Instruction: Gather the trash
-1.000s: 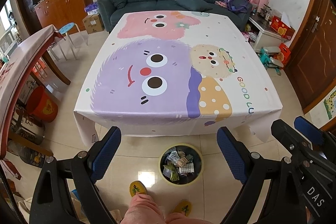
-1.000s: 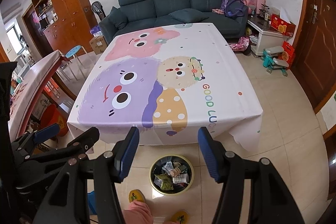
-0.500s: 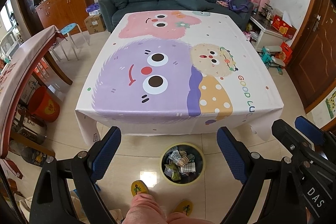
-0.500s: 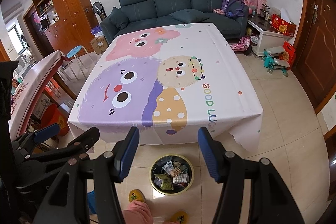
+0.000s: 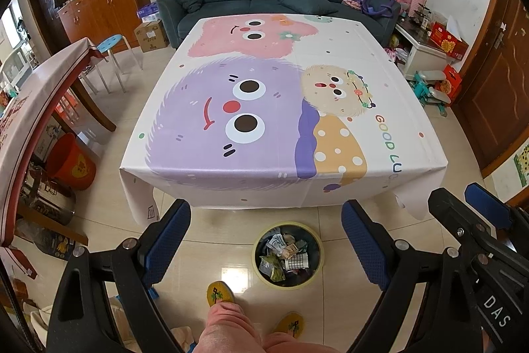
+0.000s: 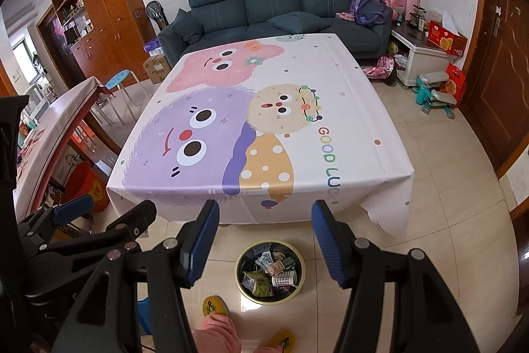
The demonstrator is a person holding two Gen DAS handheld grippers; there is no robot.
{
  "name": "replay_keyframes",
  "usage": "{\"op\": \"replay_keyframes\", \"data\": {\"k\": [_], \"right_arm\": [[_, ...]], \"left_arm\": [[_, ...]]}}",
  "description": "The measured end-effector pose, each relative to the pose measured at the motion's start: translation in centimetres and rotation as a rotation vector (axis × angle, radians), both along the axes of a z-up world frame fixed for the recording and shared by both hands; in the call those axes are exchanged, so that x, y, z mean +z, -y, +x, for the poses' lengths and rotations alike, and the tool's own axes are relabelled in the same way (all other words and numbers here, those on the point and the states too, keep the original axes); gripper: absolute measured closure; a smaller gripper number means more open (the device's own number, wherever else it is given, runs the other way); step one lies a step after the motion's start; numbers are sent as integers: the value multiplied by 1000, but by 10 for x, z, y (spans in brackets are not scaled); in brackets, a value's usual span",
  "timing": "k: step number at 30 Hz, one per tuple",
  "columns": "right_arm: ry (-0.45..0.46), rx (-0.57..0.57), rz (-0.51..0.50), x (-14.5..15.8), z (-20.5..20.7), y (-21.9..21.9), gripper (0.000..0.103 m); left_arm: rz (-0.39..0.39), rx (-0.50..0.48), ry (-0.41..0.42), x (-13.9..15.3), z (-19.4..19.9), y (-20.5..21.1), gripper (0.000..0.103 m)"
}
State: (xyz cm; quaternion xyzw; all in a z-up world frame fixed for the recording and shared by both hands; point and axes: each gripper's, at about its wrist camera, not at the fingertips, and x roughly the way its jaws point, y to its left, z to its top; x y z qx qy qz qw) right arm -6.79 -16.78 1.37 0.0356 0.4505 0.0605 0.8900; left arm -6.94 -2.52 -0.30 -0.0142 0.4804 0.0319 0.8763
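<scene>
The worktop at 12 o'clock was left unobstructed; floor passage at 6 o'clock was narrowed by the trash bin.

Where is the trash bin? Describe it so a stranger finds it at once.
Find the big table with the cartoon monster cloth. On the floor tiles just off its near edge stands the bin: a small round dark bucket with a pale yellow rim, full of wrappers. The other bucket, far left, is red.

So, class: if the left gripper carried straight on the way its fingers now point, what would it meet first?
Probably the tablecloth on the table ahead: the left gripper, open and empty, points over its near edge. Depth is unclear, and a lower line would meet the trash bin instead.
</scene>
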Motion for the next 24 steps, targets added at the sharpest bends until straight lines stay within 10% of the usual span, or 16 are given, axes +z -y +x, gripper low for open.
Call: {"op": "replay_keyframes", "data": {"k": [24], "right_arm": [[2, 1, 0, -1, -2, -2, 44]], "left_arm": [[5, 3, 3, 1, -1, 0, 12]]}}
